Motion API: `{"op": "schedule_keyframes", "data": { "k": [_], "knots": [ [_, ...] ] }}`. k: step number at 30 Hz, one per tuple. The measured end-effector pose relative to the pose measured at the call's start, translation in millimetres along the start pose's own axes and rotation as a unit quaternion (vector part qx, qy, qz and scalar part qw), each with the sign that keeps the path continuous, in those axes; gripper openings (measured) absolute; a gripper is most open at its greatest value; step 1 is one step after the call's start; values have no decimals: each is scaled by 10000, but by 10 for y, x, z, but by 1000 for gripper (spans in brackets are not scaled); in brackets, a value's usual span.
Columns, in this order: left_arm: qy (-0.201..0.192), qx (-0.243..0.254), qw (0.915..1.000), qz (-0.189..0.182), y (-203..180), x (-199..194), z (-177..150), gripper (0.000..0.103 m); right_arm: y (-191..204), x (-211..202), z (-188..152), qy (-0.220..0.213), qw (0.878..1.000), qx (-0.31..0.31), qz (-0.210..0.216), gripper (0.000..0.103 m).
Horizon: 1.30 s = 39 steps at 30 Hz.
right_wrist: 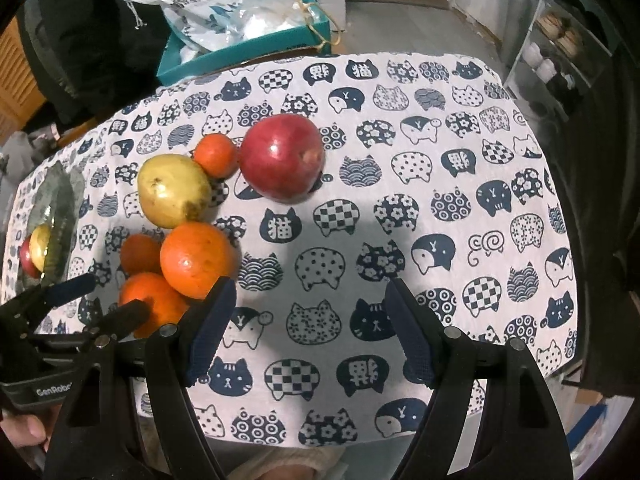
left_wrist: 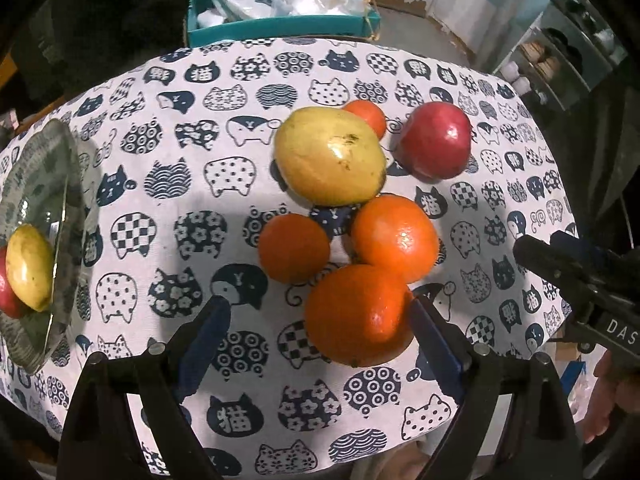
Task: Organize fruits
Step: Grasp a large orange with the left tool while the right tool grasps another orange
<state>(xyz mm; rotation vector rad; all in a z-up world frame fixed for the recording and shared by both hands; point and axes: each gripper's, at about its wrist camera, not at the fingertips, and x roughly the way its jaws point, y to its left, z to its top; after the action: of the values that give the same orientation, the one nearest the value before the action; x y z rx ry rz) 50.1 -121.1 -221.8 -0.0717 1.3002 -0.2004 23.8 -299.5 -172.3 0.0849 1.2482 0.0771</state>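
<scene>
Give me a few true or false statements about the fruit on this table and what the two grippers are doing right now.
1. Both grippers hold nothing. True: the left gripper and the right gripper stand open and empty.
2. The glass plate is bare. False: a yellow fruit and a red fruit already lie in it.
3. The nearest orange lies beside the left gripper's right finger. True.
4. The red apple is stacked on the yellow mango. False: both rest on the cat-print tablecloth, a small orange between them.
5. The right gripper has an orange between its fingers. False: only tablecloth shows there.
</scene>
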Motion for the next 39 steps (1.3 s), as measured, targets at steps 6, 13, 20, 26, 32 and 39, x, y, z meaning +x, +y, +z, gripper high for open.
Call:
{"op": "schedule_keyframes", "data": {
  "k": [6, 13, 20, 26, 32, 39],
  "knots": [
    [52, -39, 9999, -119, -49, 33, -5, 92, -12, 20, 6, 13, 10000, 24, 38, 78],
    [235, 191, 9994, -168, -131, 217, -16, 89, -4, 64, 8, 51, 10000, 20, 71, 78],
    [390, 211, 9979, -477, -121, 318, -24, 69, 9, 135, -6, 88, 9998, -4, 153, 78],
    [325, 366, 9983, -322, -78, 207, -77, 68, 118, 149, 39, 67, 9988, -112, 482, 78],
    [162, 341, 9992, -142, 110, 11, -87, 68, 385, 219, 91, 108, 9960, -388, 802, 78],
    [21, 194, 9997, 152, 391, -70, -78, 68, 683, 450, 92, 354, 9927, -698, 920, 78]
  ]
}}
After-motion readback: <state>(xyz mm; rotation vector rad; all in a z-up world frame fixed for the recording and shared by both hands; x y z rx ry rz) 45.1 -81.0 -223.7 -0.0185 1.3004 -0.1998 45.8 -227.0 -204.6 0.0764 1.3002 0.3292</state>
